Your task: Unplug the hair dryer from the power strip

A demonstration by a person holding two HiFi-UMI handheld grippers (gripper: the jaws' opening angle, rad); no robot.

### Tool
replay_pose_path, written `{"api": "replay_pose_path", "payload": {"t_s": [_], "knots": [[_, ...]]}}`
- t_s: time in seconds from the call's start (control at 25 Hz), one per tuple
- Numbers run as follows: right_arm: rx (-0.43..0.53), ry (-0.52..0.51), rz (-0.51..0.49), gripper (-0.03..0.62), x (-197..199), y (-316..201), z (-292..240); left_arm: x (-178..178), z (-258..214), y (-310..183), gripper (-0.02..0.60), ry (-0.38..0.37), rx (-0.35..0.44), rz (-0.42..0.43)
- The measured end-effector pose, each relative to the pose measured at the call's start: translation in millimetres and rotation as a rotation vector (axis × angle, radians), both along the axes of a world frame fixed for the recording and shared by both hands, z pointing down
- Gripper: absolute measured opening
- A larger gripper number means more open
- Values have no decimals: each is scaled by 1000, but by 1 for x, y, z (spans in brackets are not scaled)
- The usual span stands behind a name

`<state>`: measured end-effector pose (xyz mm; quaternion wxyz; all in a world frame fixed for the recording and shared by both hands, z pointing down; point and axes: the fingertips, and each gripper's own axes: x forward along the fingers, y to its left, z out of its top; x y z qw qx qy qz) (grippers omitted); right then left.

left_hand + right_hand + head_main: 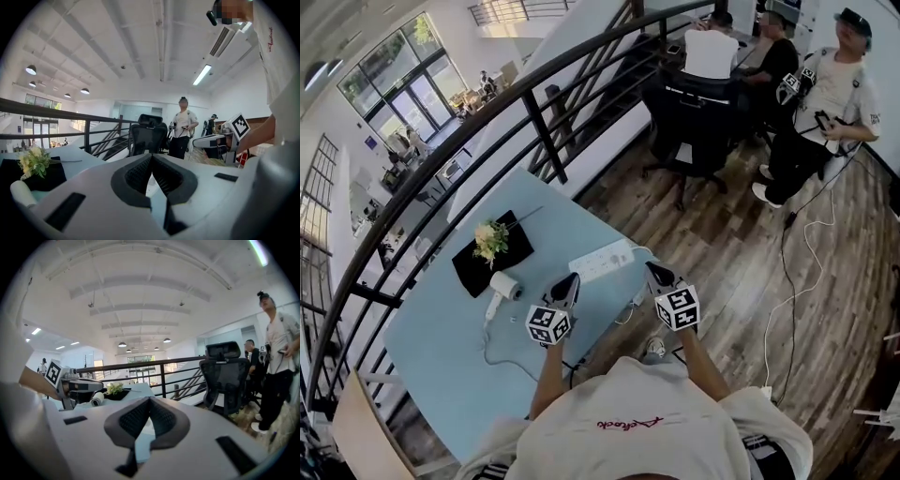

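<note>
progress: unplug looks not started; plug too small to see | hair dryer [501, 289] lies on table [431, 347], left of power strip [602, 260] | left gripper [571, 280] jaws closed, empty, near strip | right gripper [654, 271] same | both roughly level, tipped slightly down

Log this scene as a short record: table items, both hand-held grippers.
left hand-held gripper: shut, empty
right hand-held gripper: shut, empty
table: light blue, beside a railing
power strip: white, just ahead of both hand-held grippers
hair dryer: white, lying left of the strip, beside a black tray of flowers
cord: trails from the dryer across the table
</note>
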<state>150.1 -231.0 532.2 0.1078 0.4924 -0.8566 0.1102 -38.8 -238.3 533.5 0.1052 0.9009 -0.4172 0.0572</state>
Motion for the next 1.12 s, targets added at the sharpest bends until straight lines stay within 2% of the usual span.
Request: {"api": "replay_pose_path", "payload": {"t_s": [0.28, 0.52, 0.84, 1.12], "knots": [[-10, -37, -69, 17, 24, -35, 12, 22, 21, -17, 9, -63, -46, -55], [-41, -53, -96, 17, 34, -46, 24, 35, 35, -23, 9, -87, -85, -84], [-86, -65, -115, 18, 12, -53, 43, 14, 50, -38, 9, -98, -121, -115], [-114, -51, -88, 17, -29, -70, 54, -17, 68, -63, 9, -70, -149, -92]]}}
